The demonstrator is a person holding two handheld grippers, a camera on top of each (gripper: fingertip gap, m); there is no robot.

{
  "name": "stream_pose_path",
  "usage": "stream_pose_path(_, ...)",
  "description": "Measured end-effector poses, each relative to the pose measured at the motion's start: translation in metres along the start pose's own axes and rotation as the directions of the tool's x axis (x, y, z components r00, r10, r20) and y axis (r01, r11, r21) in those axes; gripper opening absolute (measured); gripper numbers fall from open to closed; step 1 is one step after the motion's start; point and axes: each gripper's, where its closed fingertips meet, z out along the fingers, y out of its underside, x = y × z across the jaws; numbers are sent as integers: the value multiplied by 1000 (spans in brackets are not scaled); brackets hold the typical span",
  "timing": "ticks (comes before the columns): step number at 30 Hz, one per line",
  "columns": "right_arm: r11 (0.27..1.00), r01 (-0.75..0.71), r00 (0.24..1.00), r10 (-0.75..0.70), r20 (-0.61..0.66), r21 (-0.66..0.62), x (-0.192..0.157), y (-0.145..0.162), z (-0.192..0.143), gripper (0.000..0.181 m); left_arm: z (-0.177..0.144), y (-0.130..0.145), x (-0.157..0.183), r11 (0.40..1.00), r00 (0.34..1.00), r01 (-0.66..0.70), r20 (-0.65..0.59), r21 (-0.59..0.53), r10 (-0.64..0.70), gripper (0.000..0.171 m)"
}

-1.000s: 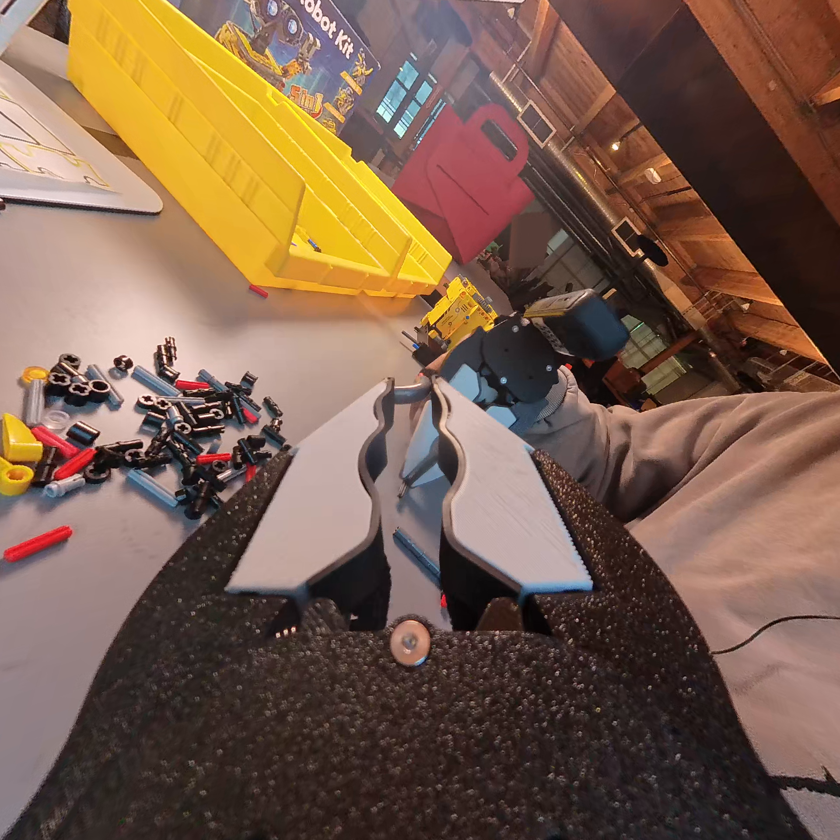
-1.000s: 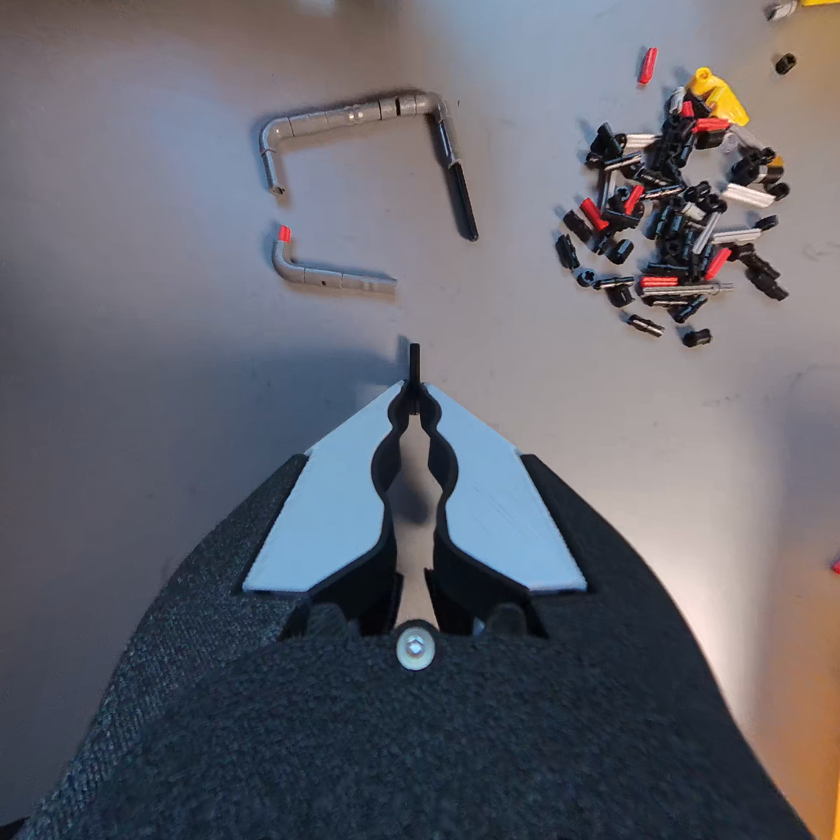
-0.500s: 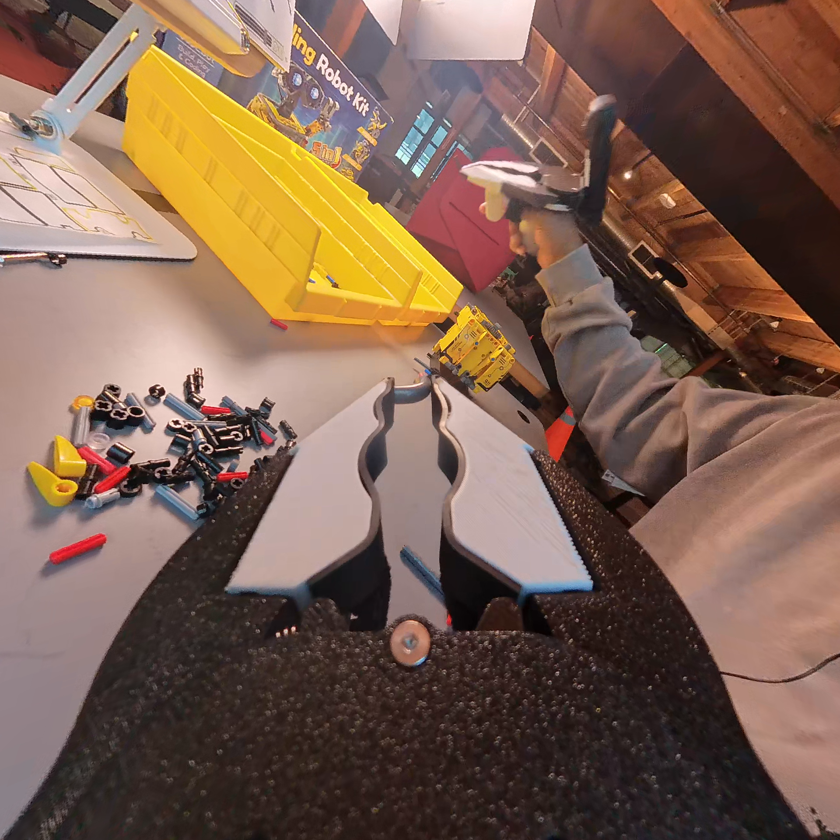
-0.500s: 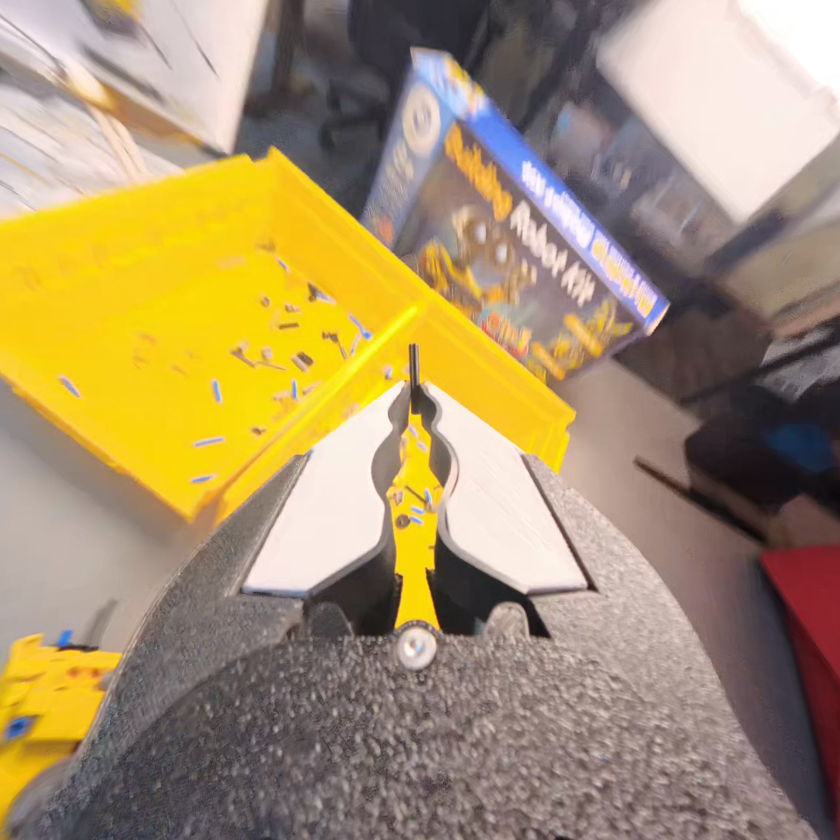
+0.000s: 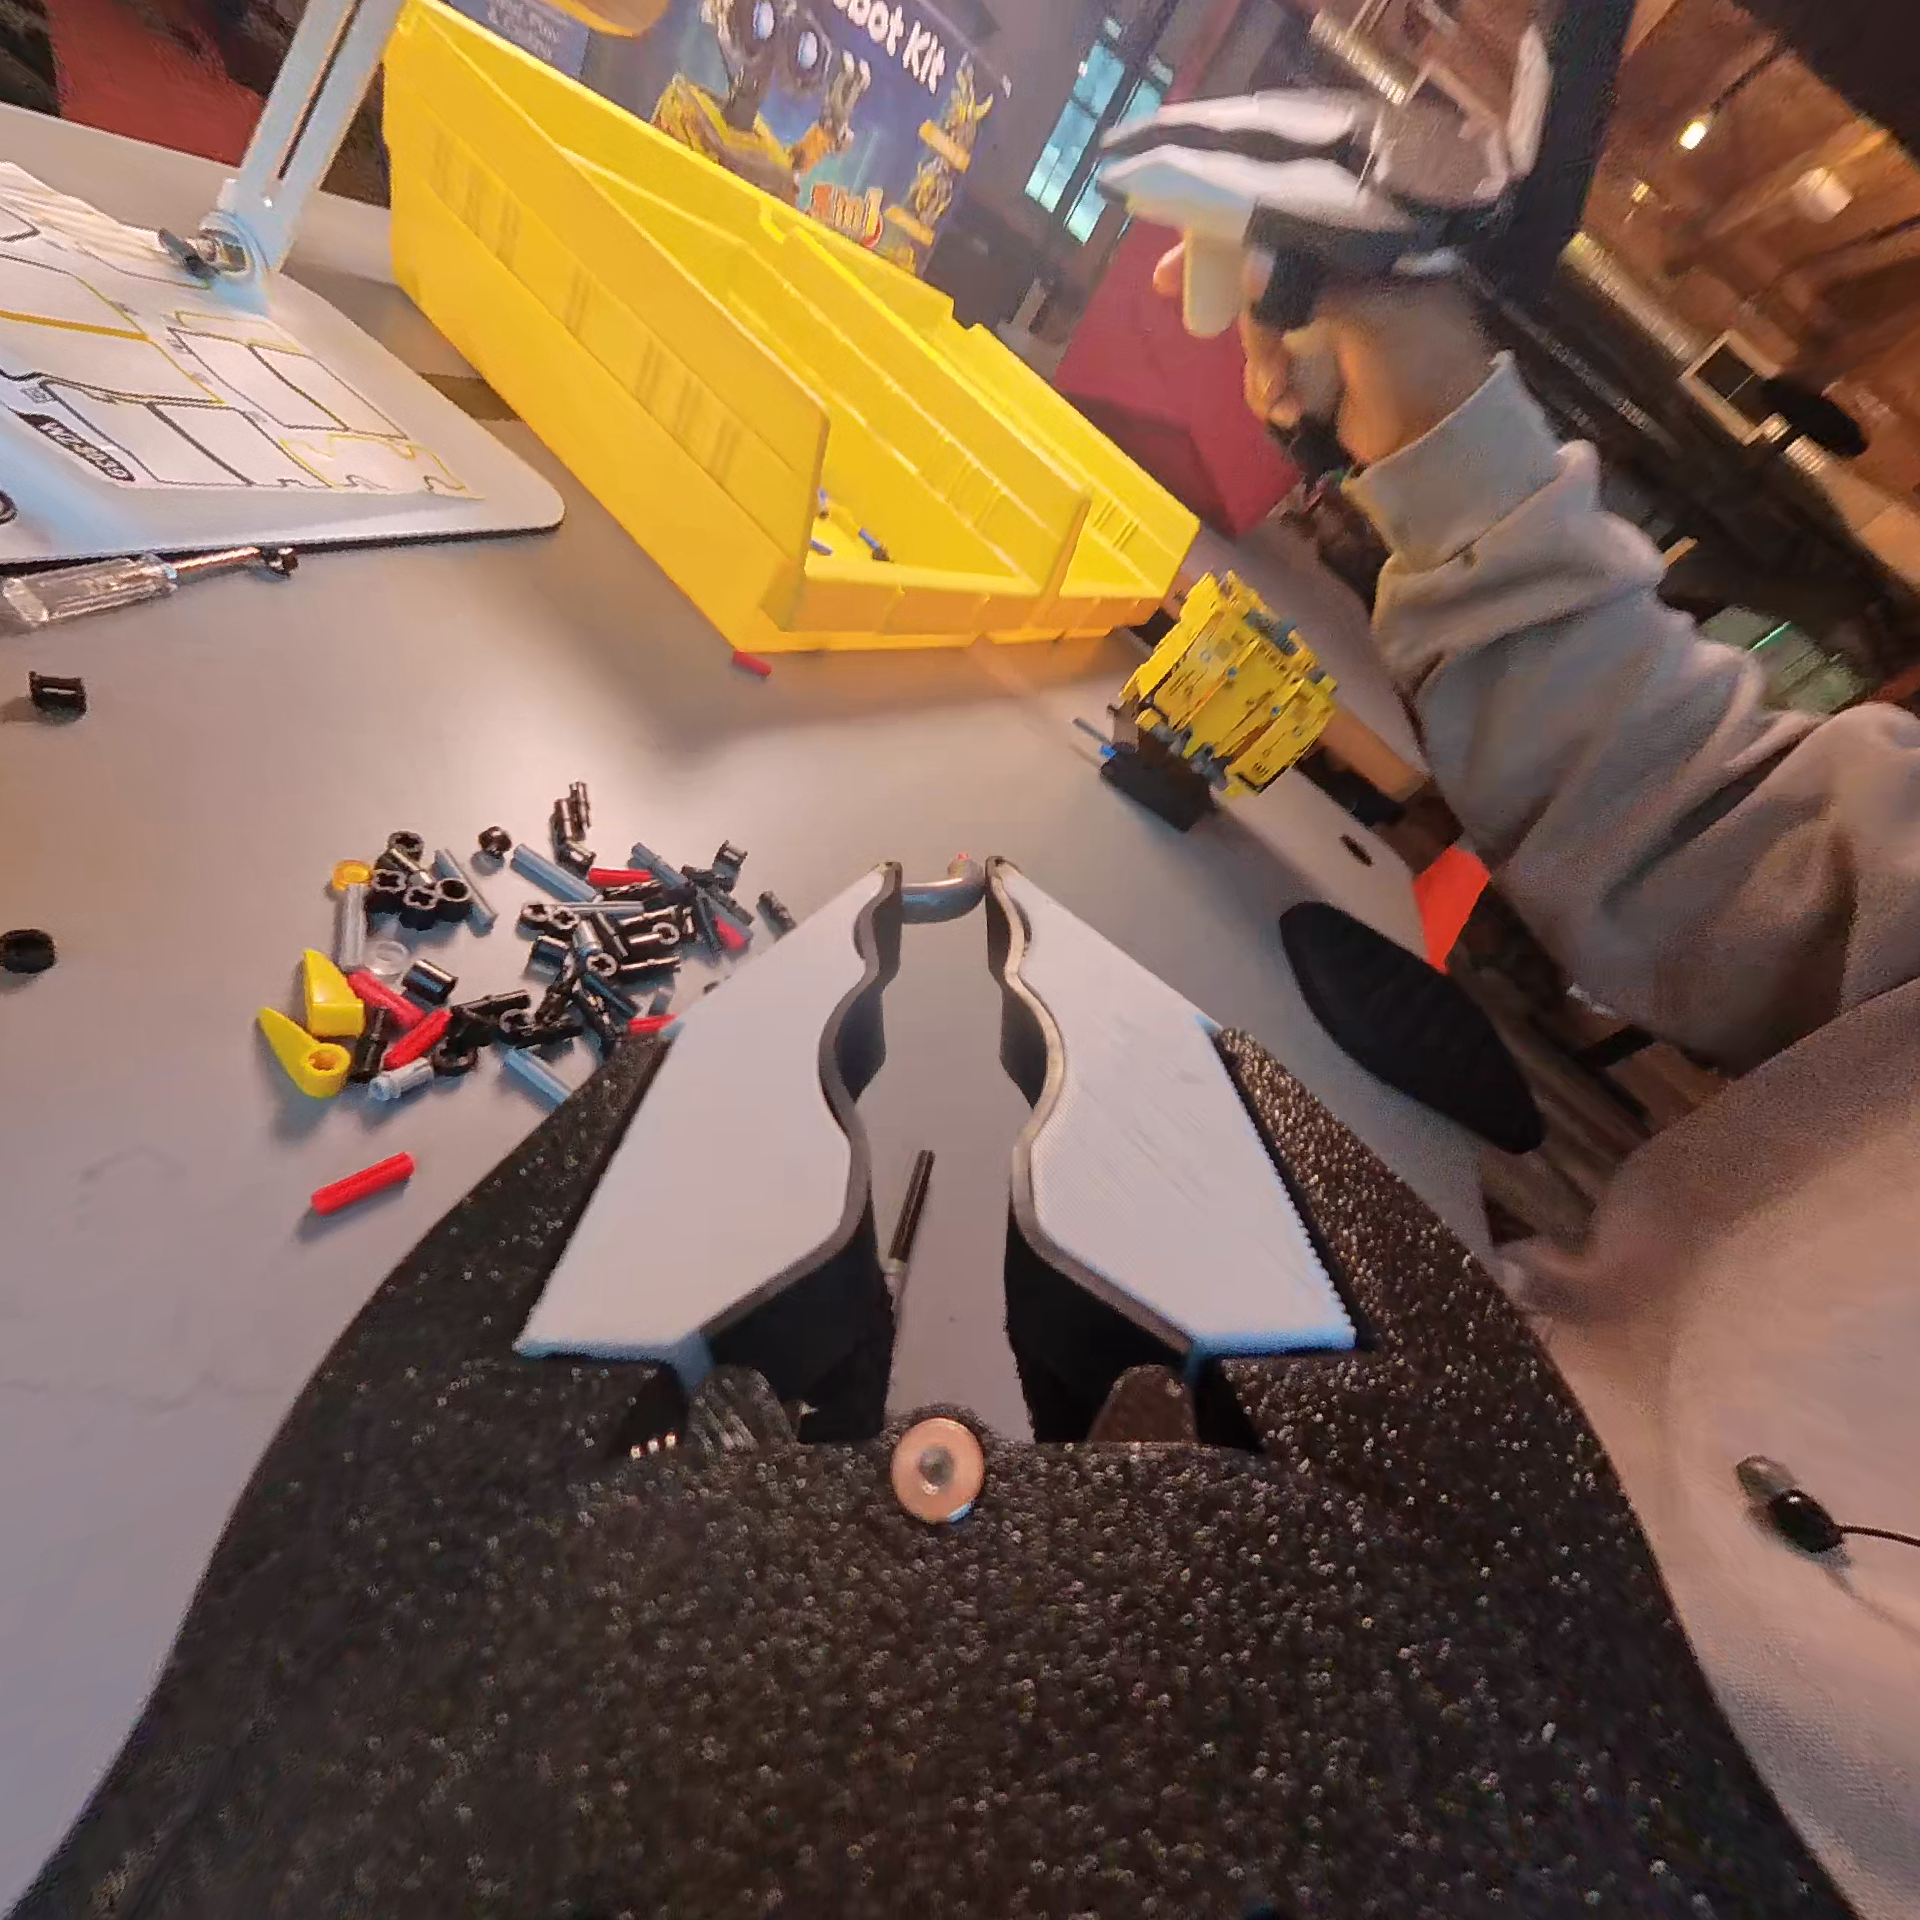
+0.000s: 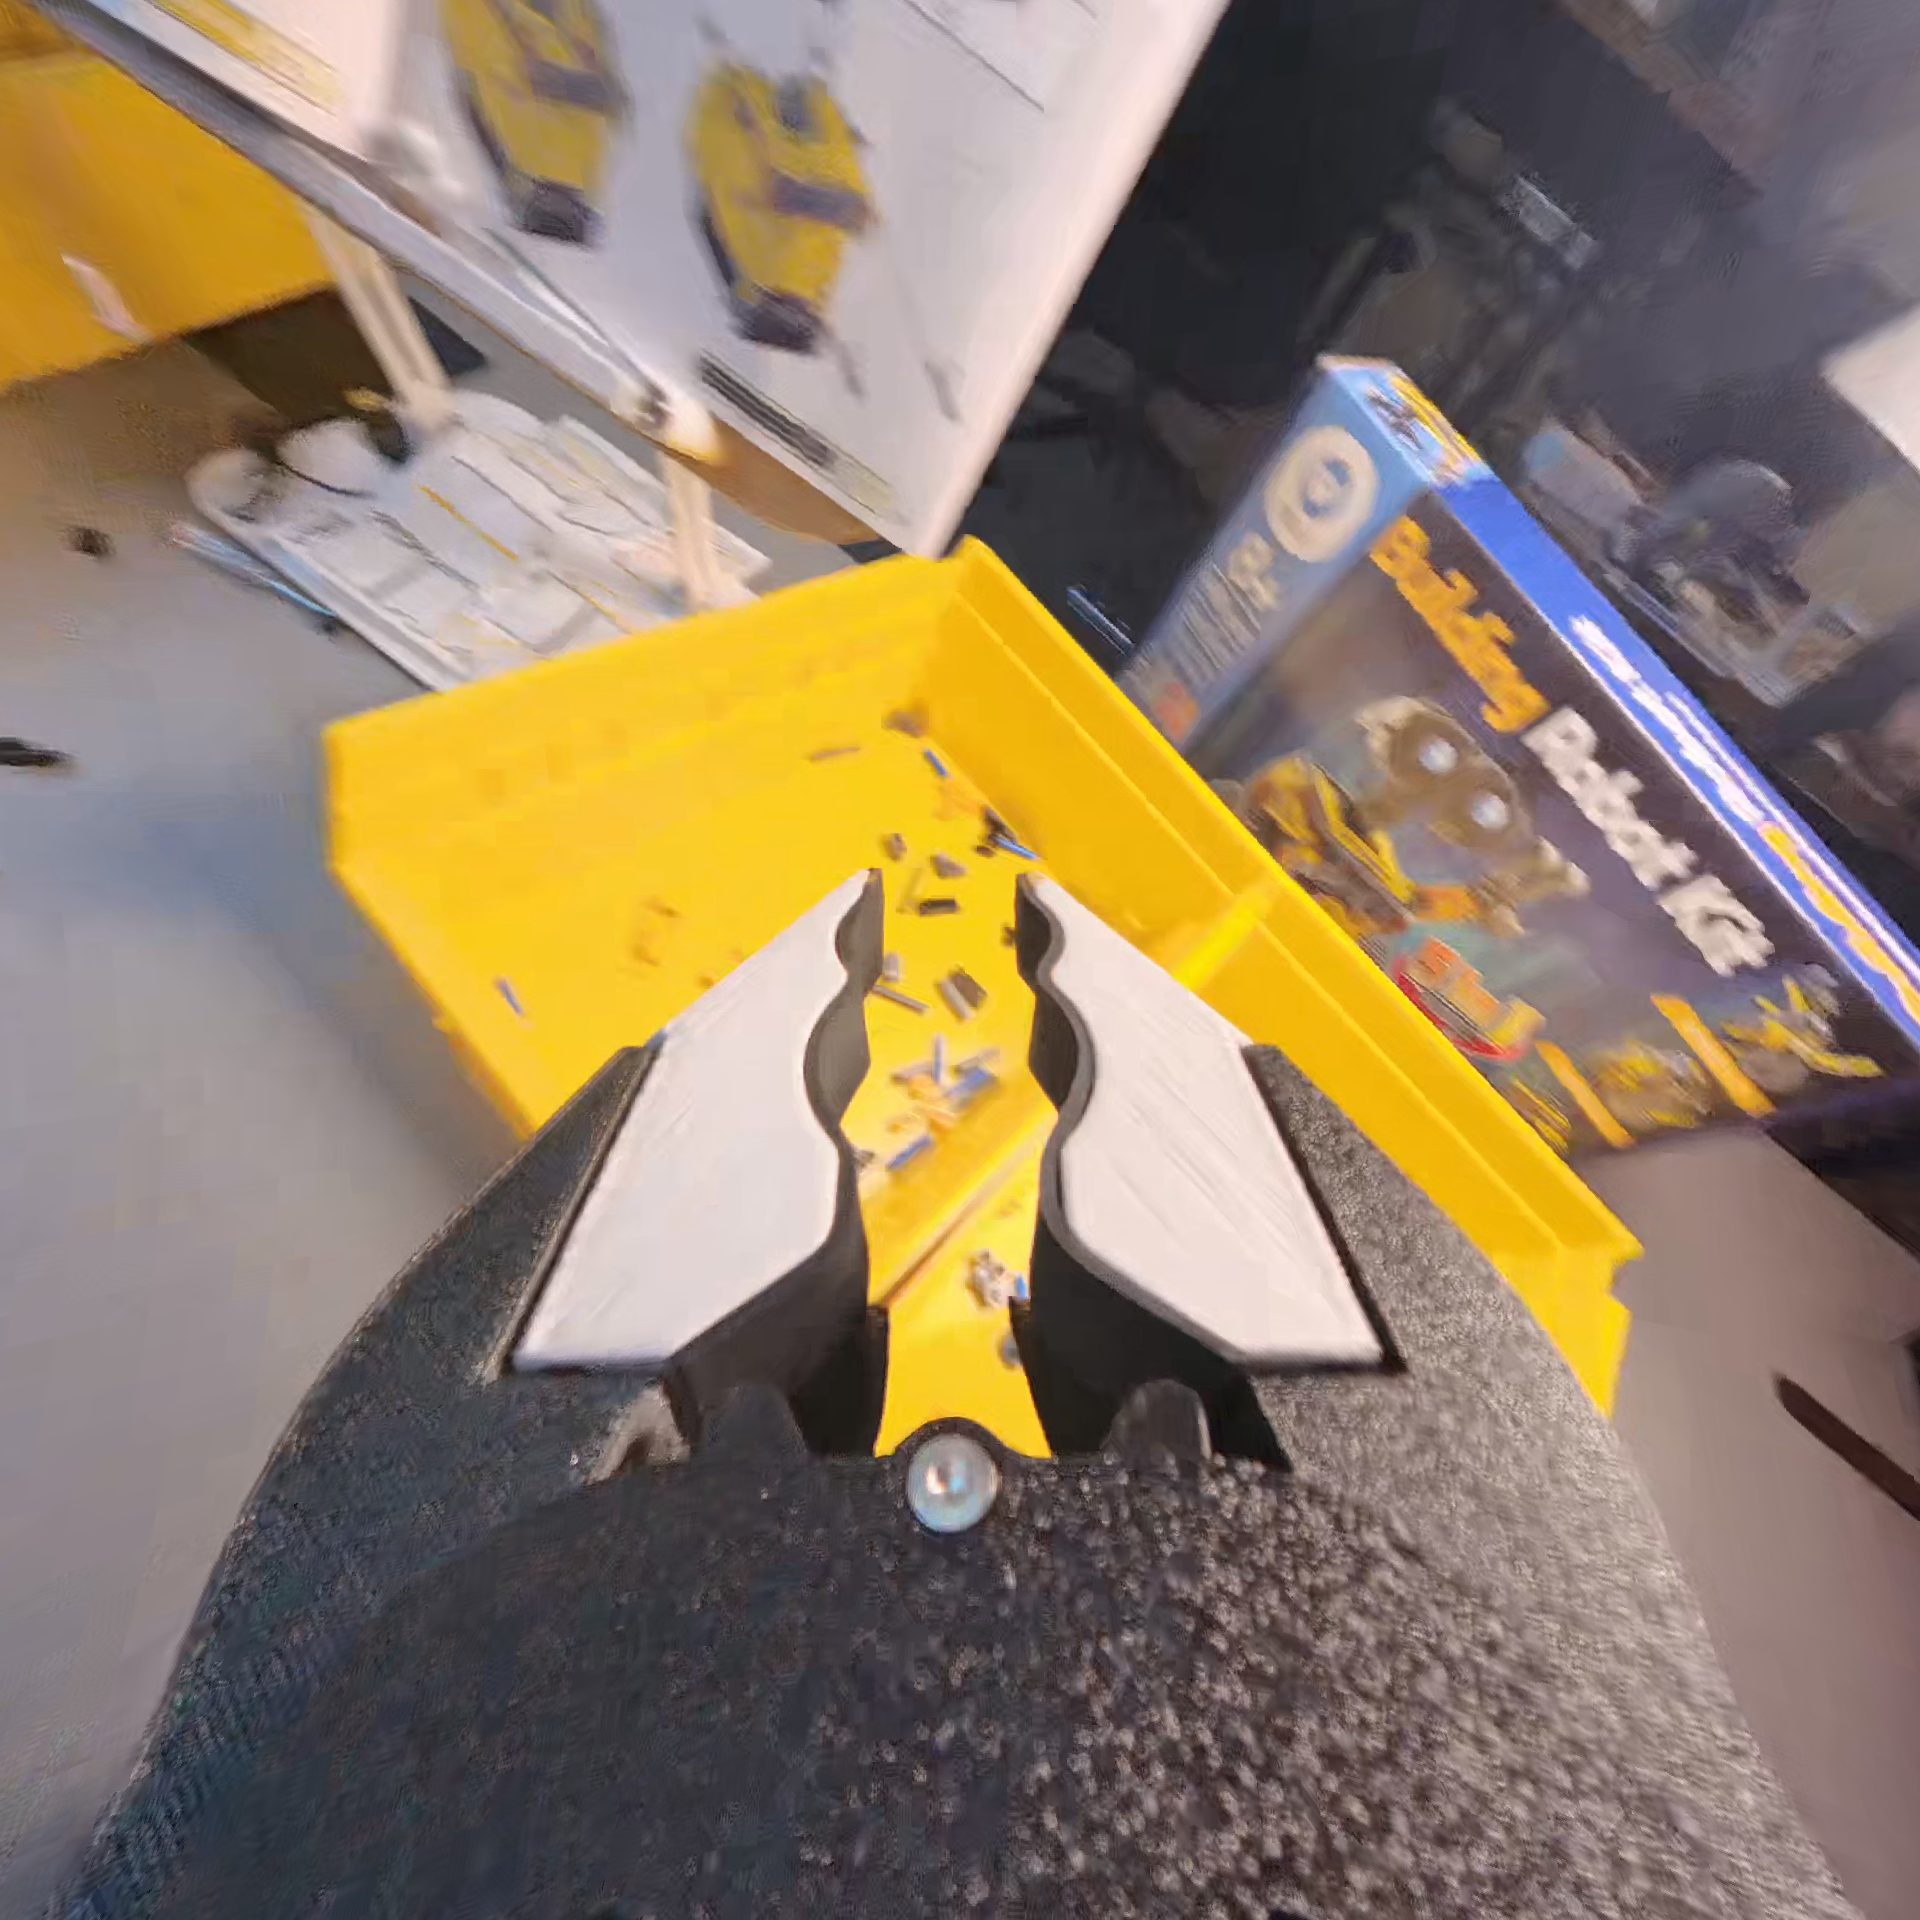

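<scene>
Printed writing shows on three things, all placed by the yellow bin (image 5: 665, 343). Just behind the bin stands a blue box (image 6: 1507, 831) with large yellow and white lettering, a round emblem near its upper corner and a small red badge low on its front. Left of the bin, a white sheet (image 5: 208, 405) lies on the counter with outlined panels and one small black label. Above the bin hangs a tilted page (image 6: 831, 208); its print is too blurred to read.
</scene>
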Motion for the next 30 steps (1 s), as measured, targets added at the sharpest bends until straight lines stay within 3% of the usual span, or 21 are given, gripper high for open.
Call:
stream_pose_path(3, 995, 83, 982, -91, 166, 54, -89, -40, 14, 23, 7, 19, -2, 990, 996, -71, 41, -119, 76, 15)
stream_pose_path(6, 987, 140, 946, -156, 285, 78, -170, -55, 38, 23, 12, 37, -6, 969, 988, -120, 67, -218, 137, 16)
stream_pose_path(11, 993, 112, 930, -119, 348, 42, -241, -54, 92, 23, 18, 54, -7, 938, 979, -162, 68, -307, 192, 16)
stream_pose_path(16, 999, -35, 964, 27, 264, 26, -257, -64, 131, 34, 20, 60, -4, 919, 973, -191, 58, -346, 224, 16)
stream_pose_path(21, 996, -84, 983, 79, 163, 27, -234, -82, 158, 39, 21, 62, -5, 914, 972, -195, 56, -356, 229, 15)
stream_pose_path(26, 992, -38, 985, 58, 163, -124, -234, -68, 195, 55, 20, 60, -5, 905, 964, -222, 60, -363, 260, 16)
stream_pose_path(30, 967, -183, 958, 216, 189, -180, -254, -45, 226, 80, 18, 59, -4, 905, 962, -227, 60, -359, 265, 16)
